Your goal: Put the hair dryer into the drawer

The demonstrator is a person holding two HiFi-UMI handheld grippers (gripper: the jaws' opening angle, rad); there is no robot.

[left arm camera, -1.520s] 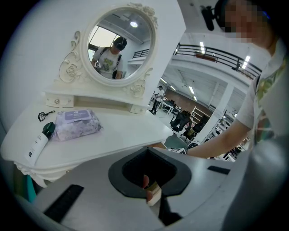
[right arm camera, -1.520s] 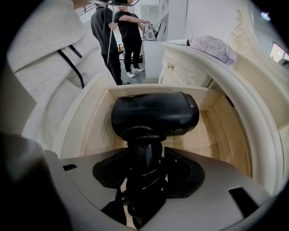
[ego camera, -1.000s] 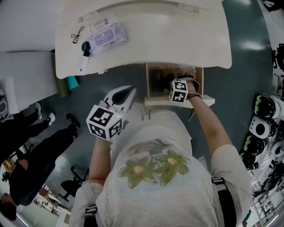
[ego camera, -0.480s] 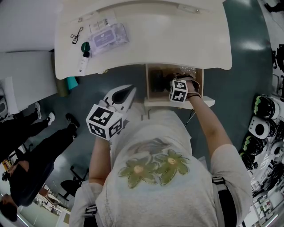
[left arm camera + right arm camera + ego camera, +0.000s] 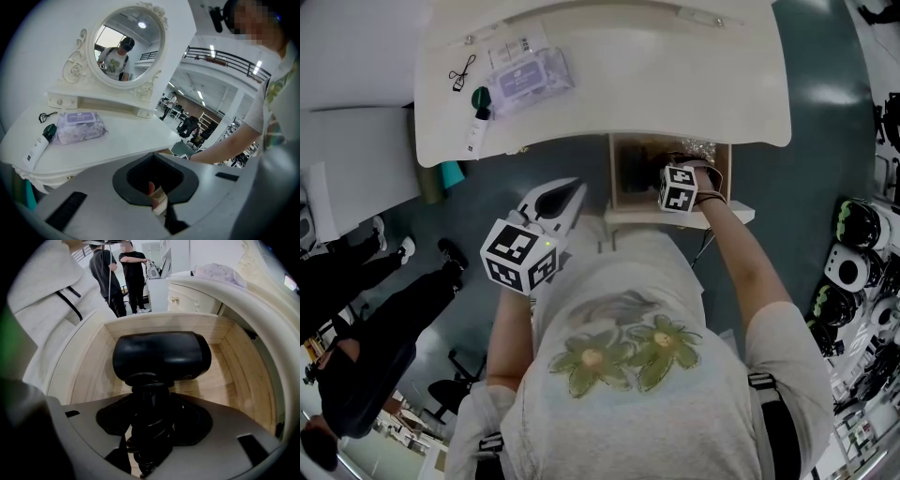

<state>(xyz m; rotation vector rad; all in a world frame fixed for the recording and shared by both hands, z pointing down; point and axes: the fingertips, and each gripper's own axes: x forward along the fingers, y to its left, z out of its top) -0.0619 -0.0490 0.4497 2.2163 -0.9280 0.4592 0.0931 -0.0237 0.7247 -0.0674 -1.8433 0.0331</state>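
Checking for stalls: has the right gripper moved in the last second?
No. The right gripper keeps its place against the drawer, shut on the hair dryer.

right gripper (image 5: 150, 427), arm extended, jaws clamped on the hair dryer (image 5: 161, 357); left gripper (image 5: 565, 200) held back, jaws together.

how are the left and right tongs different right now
The right tongs grip the handle of the black hair dryer; the left tongs hold nothing. The right tongs reach down into the open wooden drawer; the left tongs hang outside it, facing the white dressing table. Both are shut.
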